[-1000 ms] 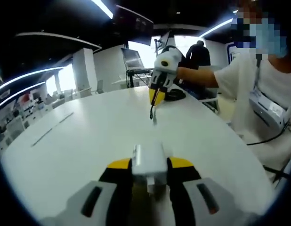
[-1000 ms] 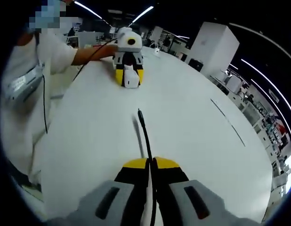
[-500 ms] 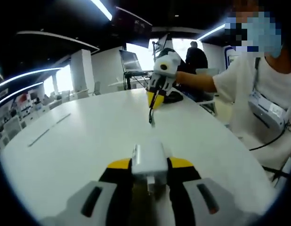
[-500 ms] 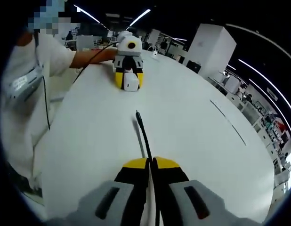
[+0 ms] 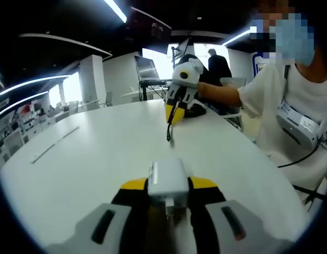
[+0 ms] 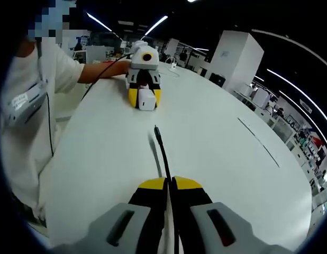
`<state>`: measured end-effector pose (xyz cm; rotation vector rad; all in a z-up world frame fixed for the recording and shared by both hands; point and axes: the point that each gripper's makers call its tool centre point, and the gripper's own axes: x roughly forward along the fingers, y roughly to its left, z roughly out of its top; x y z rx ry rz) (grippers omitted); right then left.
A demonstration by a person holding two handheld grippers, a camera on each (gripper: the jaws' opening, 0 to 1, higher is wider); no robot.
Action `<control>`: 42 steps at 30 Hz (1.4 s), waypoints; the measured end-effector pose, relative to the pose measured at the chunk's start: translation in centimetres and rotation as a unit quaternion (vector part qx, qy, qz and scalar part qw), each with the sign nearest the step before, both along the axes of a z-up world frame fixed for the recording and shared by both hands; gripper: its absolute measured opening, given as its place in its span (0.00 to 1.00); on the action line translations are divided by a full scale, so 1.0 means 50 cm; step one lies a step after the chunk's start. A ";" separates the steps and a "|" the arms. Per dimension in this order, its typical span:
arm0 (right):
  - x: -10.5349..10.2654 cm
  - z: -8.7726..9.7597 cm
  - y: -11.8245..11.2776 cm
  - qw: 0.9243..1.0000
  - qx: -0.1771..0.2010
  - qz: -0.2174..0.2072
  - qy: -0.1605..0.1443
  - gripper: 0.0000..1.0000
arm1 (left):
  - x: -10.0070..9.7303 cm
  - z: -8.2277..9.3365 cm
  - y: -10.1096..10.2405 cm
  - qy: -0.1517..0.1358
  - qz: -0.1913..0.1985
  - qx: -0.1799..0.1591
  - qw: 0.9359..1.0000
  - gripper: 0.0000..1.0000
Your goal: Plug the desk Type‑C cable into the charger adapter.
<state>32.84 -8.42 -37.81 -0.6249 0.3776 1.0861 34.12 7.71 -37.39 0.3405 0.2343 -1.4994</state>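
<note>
Since a second ago the two grippers have closed in slightly: right gripper (image 6: 170, 182), jaws pinched on the Type-C cable (image 6: 162, 151), aims its plug at 12 o'clock toward the charger adapter (image 5: 167, 179) clamped in the left gripper (image 5: 169, 186), and the limp free end could sag and miss the port.

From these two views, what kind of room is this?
Probably an open-plan office or lab: a big white table, ceiling light strips, a laptop on a stand and desks behind.

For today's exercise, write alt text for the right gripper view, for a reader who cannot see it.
The right gripper holds a thin black cable in closed jaws, its plug end pointing across a white table toward the left gripper, which grips a white charger adapter. A person in a white shirt stands at the left.
</note>
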 end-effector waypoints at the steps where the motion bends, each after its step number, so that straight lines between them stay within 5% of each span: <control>1: -0.001 -0.001 0.005 1.000 0.002 0.001 0.002 0.03 | -0.002 0.000 0.000 0.000 0.000 -0.001 1.000 0.28; 42: -0.008 0.008 0.060 1.000 0.010 0.025 0.005 0.03 | -0.009 0.002 -0.001 0.003 0.005 0.000 1.000 0.28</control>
